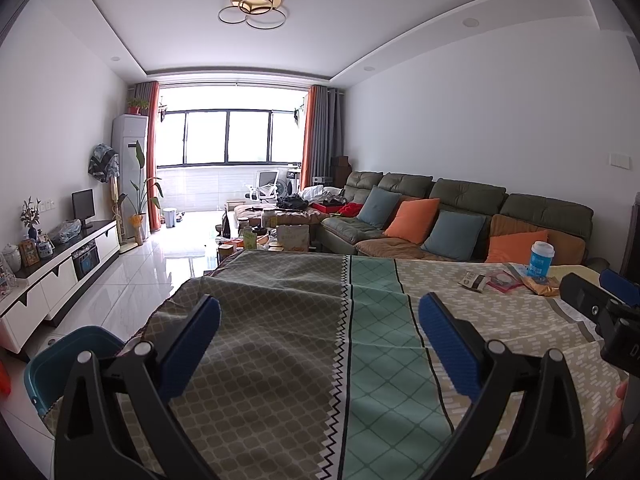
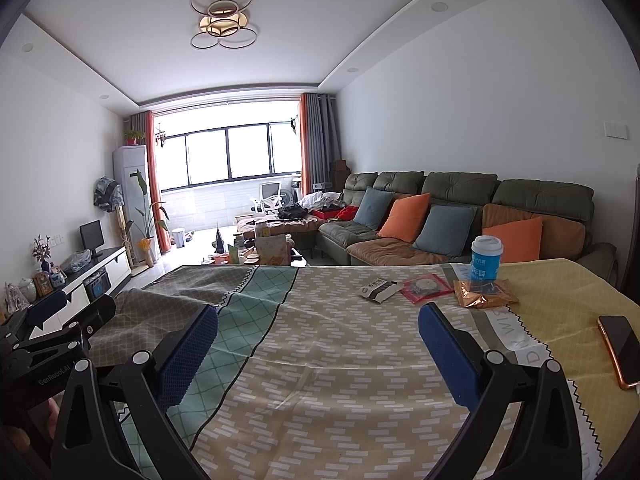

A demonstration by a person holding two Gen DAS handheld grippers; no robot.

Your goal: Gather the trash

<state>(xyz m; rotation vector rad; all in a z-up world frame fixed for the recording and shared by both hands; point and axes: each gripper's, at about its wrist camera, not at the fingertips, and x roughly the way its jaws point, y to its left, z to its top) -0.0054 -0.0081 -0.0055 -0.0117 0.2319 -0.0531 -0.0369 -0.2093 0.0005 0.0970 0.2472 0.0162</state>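
Observation:
Trash lies in a row at the far right of the cloth-covered table (image 2: 320,360): a blue and white paper cup (image 2: 486,258) standing upright, a crumpled gold wrapper (image 2: 482,294) in front of it, a red packet (image 2: 425,287) and a black and white snack packet (image 2: 379,289). The left wrist view shows the same cup (image 1: 541,258), gold wrapper (image 1: 541,286), red packet (image 1: 505,280) and snack packet (image 1: 474,281). My right gripper (image 2: 318,344) is open above the cloth, well short of the trash. My left gripper (image 1: 320,336) is open over the table's left half, holding nothing.
A teal bin (image 1: 60,364) stands on the floor off the table's left edge. A phone in an orange case (image 2: 622,350) lies at the table's right edge. A green sofa (image 2: 460,216) with cushions runs behind the table, and a cluttered coffee table (image 1: 260,236) stands beyond.

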